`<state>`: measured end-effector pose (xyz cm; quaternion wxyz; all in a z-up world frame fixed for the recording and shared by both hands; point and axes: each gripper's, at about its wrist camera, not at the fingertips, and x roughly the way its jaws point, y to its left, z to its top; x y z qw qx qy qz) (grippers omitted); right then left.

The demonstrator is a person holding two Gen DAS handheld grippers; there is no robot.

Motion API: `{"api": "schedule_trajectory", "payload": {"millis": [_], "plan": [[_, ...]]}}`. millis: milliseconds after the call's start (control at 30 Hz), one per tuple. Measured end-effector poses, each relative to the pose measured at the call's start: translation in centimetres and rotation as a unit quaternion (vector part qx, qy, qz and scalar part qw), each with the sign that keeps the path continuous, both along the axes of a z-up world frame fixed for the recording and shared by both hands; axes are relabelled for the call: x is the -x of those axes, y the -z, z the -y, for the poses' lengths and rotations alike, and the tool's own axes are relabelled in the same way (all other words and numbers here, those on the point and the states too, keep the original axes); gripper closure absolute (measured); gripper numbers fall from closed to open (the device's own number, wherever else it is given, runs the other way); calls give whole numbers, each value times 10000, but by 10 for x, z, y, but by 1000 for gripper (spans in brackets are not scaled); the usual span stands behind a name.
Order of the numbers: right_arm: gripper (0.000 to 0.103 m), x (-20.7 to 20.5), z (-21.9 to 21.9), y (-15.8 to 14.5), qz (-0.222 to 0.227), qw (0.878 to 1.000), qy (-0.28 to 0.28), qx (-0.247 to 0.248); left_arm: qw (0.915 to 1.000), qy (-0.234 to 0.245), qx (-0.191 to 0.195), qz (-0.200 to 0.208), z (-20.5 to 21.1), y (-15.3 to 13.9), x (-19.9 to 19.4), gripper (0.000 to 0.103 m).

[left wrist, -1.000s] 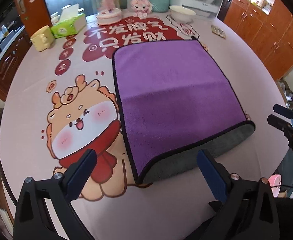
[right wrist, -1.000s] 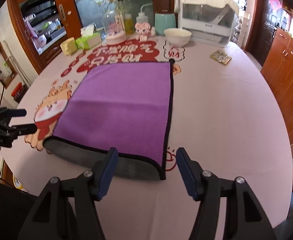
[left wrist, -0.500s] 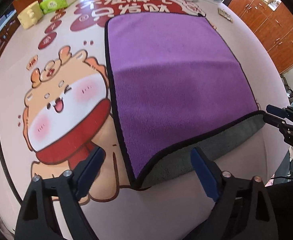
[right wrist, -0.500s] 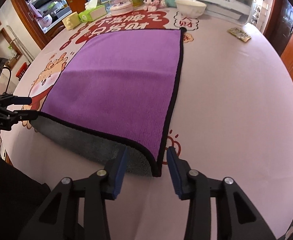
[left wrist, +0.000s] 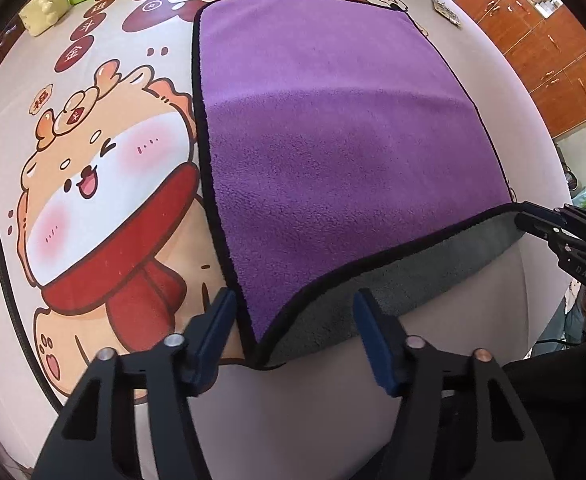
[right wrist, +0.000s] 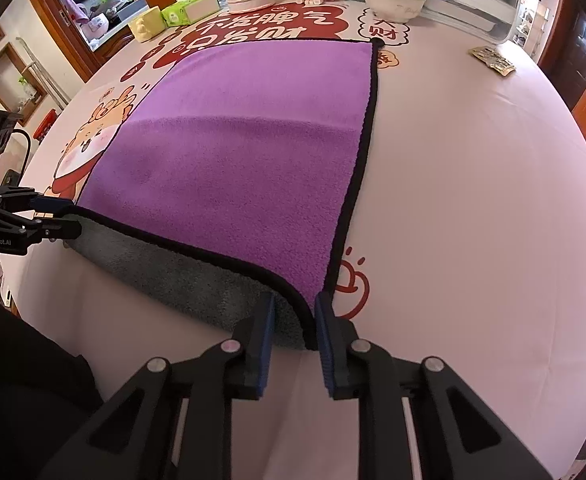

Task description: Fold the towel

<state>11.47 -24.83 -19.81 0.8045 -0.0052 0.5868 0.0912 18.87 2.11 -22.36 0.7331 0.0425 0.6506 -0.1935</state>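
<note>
Since a second ago both grippers have dropped and closed in on the near corners of the towel (left wrist: 333,152), and the gap in the right gripper (right wrist: 292,312) has narrowed from wide to a thin slot around the near right corner. The left gripper (left wrist: 293,320) has come in too, its jaws less wide than before but with daylight on both sides of the near left corner.

The towel lies spread on the table (right wrist: 473,200), purple face up, far edge flat; its near edge hangs over the table's rim and shows the grey underside. In the right wrist view the right pads (right wrist: 263,328) bracket the black hem closely, yet I cannot tell whether they actually pinch it. The left gripper stands released, not gripping anything.

The main risk is uneven timing: if the right side lifts while the left has not closed, the cloth will likely skew and the fold will land crooked. A shallow bite on the thick hem could slip free once the weight of the towel comes on. The left pad (left wrist: 213,332) sits just beside the corner, so closing there may catch only the piping, or the tablecloth under it. The bowl (right wrist: 393,0) and tissue box (right wrist: 189,10) stand well beyond the far edge, so I judge them safe
</note>
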Motion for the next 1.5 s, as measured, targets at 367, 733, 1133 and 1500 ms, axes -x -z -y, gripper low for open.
{"api": "schedule_trajectory", "payload": {"millis": [367,733,1133,1500], "plan": [[92,1,-2,-4,89,9999,-29,67,9999,-76,-28,99,-11,-4,3,66],[92,0,-2,-5,121,9999,-32,68,9996,-134,80,222,-22,-23,14,66],[92,0,-1,-6,127,9999,-39,63,9999,-40,127,-52,-23,-10,6,91],[99,2,-5,-7,147,9998,-109,123,9998,-122,132,15,-26,-9,14,98]]}}
